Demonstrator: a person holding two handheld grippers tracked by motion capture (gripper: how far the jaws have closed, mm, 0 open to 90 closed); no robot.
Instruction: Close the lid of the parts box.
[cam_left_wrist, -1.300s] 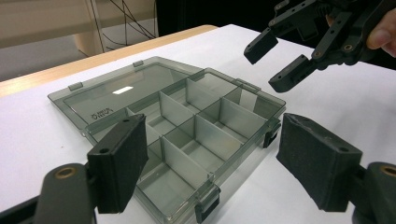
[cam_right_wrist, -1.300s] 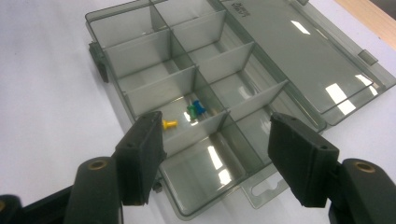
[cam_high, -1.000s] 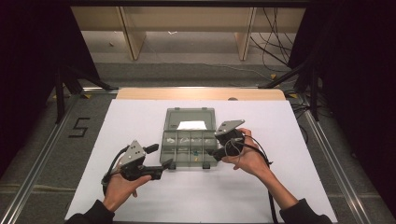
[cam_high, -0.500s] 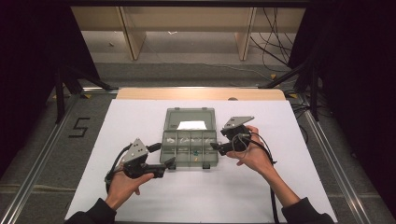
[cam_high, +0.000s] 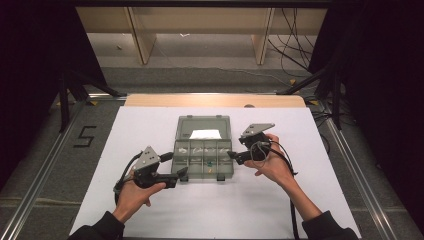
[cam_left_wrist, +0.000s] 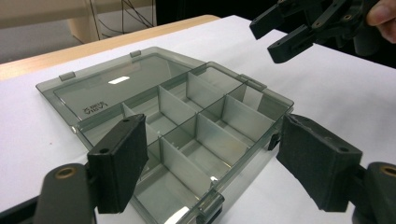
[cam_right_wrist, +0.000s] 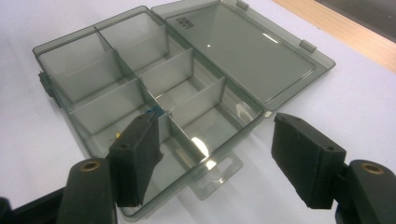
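Note:
An open grey see-through compartment box (cam_high: 202, 160) lies mid-table, its lid (cam_high: 202, 127) flat behind it. A few tiny coloured bits (cam_high: 210, 164) rest in one front cell. My left gripper (cam_high: 175, 165) points at the box's front left corner, jaws open. In the left gripper view the box (cam_left_wrist: 187, 121) stands between and beyond my open left gripper (cam_left_wrist: 210, 158), with the right gripper (cam_left_wrist: 289, 32) at the top right. My right gripper (cam_high: 236, 149) hovers open by the box's right side. In the right gripper view my right gripper (cam_right_wrist: 215, 158) frames the box (cam_right_wrist: 140, 84) and its lid (cam_right_wrist: 243, 46).
A white sheet (cam_high: 300, 200) covers the table, with a wooden strip (cam_high: 215, 100) along its far edge. Metal rails run down both sides. A "5" (cam_high: 85, 136) is marked on the floor at the left. Cables (cam_high: 295, 50) and shelving legs stand beyond the table.
My right gripper has drifted slightly right and away from me beside the box. The left gripper and the box have stayed put.

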